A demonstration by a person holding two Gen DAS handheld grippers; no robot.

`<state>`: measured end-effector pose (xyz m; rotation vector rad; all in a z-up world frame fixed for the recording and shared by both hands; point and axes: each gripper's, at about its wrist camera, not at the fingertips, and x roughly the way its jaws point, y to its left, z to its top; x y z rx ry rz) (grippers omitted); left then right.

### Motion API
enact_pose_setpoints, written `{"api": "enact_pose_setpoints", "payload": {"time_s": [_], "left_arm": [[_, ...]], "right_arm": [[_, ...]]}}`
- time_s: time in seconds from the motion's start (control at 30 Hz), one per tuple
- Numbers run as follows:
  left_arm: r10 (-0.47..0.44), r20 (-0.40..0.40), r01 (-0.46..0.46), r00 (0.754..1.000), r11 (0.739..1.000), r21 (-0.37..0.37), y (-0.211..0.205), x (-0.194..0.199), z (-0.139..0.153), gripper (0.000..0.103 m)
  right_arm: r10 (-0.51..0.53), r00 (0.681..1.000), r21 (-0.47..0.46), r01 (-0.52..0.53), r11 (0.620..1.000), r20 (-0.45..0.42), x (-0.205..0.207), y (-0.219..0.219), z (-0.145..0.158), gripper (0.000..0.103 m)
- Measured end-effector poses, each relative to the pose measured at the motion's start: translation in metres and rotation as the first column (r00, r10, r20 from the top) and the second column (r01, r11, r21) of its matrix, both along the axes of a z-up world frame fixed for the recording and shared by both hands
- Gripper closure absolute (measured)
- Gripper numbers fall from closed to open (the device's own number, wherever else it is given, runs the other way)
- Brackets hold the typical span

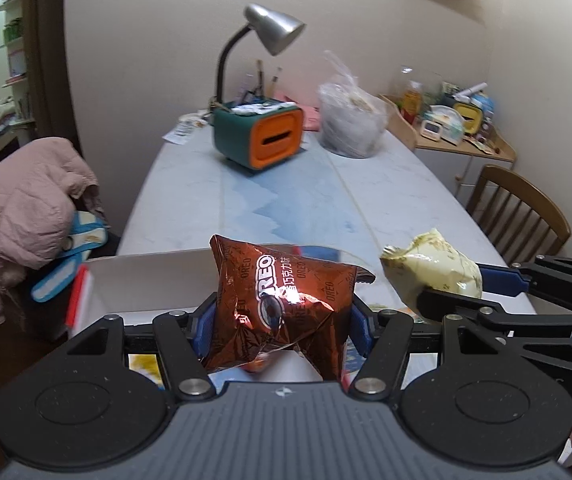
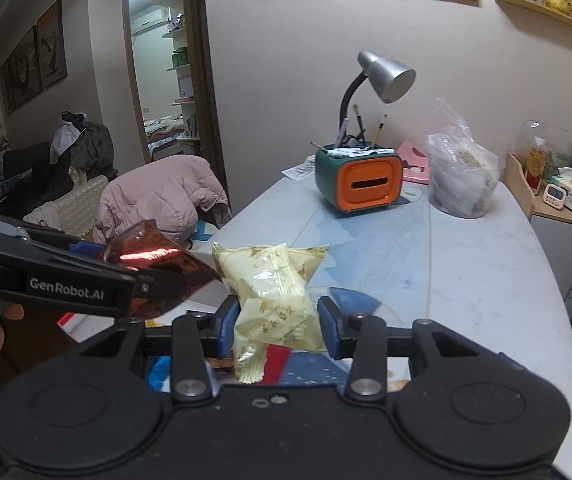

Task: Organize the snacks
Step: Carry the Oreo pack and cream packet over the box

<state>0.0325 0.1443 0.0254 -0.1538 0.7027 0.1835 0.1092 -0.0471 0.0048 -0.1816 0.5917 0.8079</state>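
Observation:
A brown Oreo packet (image 1: 286,280) hangs above the table's near end, with my left gripper (image 1: 282,328) shut on it; blue pads press both its sides. To its right my right gripper (image 1: 454,292) is shut on a pale yellow snack packet (image 1: 430,264). In the right wrist view the yellow packet (image 2: 274,276) sits pinched in my right gripper (image 2: 278,320). At far left there, the left gripper (image 2: 126,268) holds the Oreo packet (image 2: 154,256). An open white box (image 1: 146,280) lies just below and left of the Oreo packet.
The pale table (image 1: 386,200) carries a teal and orange holder (image 1: 258,136), a grey desk lamp (image 1: 274,28) and a tied plastic bag (image 1: 350,124) at its far end. A wooden chair (image 1: 522,208) stands right, a pink jacket (image 1: 26,208) left, a cluttered cabinet (image 1: 458,120) beyond.

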Motion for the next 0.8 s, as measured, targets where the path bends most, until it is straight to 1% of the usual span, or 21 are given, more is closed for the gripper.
{"api": "enact_pose_setpoints", "payload": {"time_s": [0.2,0.4,0.57,0.8], "left_arm": [[0.052,-0.004,-0.052,0.999,0.999,0.005,0.035,-0.02,-0.005,0.04],[0.102,-0.028,-0.102,0.994,0.995,0.005,0.064,-0.027,-0.016,0.04],[0.134,-0.065,-0.134,0.989,0.991,0.008,0.085,-0.024,-0.03,0.04],[0.171,-0.151,-0.173,0.974,0.985,-0.001,0.113,-0.012,-0.062,0.04]], "right_arm": [[0.019,1.0,-0.018,-0.019,1.0,-0.008,-0.013,0.03,-0.007,0.062],[0.036,0.999,-0.049,-0.037,0.998,-0.022,-0.015,0.058,-0.019,0.062],[0.027,0.998,-0.095,-0.032,0.995,-0.059,-0.01,0.078,-0.037,0.062],[0.014,0.994,-0.168,-0.032,0.985,-0.107,-0.005,0.099,-0.066,0.062]]}}
